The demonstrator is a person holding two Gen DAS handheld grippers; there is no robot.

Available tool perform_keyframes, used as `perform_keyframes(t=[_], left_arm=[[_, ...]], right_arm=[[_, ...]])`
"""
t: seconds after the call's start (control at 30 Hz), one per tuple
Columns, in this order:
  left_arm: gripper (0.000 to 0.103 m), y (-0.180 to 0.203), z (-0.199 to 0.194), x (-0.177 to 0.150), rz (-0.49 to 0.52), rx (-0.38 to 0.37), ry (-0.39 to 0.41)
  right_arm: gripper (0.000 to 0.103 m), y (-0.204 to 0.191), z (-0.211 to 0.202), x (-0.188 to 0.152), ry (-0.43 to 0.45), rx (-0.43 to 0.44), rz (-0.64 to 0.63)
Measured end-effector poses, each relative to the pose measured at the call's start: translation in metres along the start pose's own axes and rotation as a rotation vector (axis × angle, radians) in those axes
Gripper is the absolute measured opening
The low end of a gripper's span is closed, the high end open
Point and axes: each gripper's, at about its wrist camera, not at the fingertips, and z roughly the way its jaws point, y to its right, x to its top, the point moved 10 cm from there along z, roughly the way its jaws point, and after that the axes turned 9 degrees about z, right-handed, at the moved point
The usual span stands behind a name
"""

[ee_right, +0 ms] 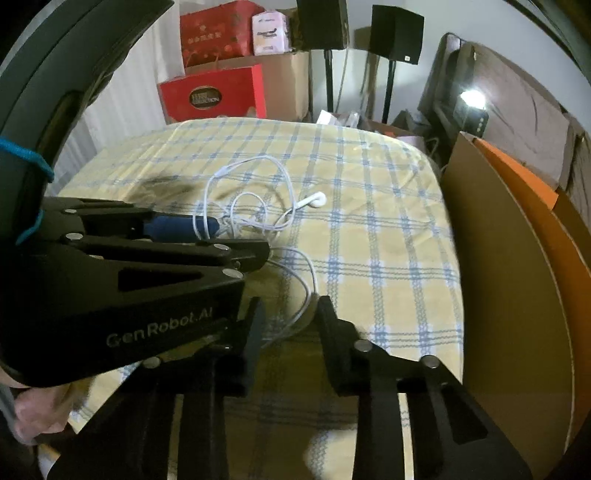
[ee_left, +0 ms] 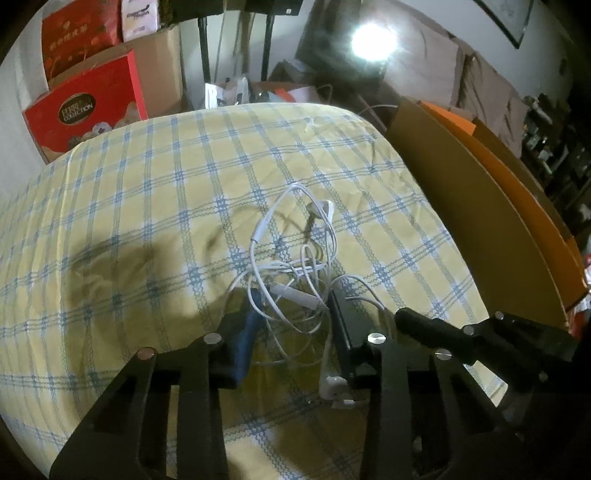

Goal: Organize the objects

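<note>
White wired earphones lie in a loose tangle on the yellow checked tablecloth. One earbud rests at the far side of the tangle, and a white end piece sits near the camera. My left gripper straddles the tangle with its fingers apart, loops draped over the blue-padded finger. The right gripper's fingers reach in from the right. In the right wrist view my right gripper stands with a gap, one thin strand running between its fingers untouched. My left gripper reaches into the tangle from the left.
A tall brown cardboard sheet with an orange one behind it stands along the table's right edge. Red gift boxes and cardboard boxes are stacked beyond the far edge, with speakers on stands. A hand holds the left gripper.
</note>
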Motion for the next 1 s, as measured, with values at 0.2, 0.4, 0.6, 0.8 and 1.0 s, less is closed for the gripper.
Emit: perform_keyframes(t=[0.2, 0.4, 0.6, 0.8, 1.0], left_arm=[[0.007, 0.002, -0.006, 0.002, -0.011, -0.019, 0.001], [0.006, 0.001, -0.017, 0.008, -0.028, -0.042, 0.022], [0.006, 0.001, -0.037, 0.019, -0.032, -0.052, 0.067], [0.006, 0.003, -0.060, 0.032, -0.041, -0.073, 0.123], [0.006, 0.003, -0.082, 0.042, -0.033, -0.073, 0.167]], right_arm=[[0.005, 0.004, 0.000, 0.004, 0.006, -0.012, 0.003], [0.002, 0.008, -0.002, 0.007, 0.020, -0.020, 0.020], [0.002, 0.013, -0.016, 0.017, 0.067, -0.017, 0.031], [0.002, 0.022, -0.035, 0.035, 0.124, 0.009, 0.056], [0.002, 0.042, -0.061, 0.050, 0.192, -0.005, 0.080]])
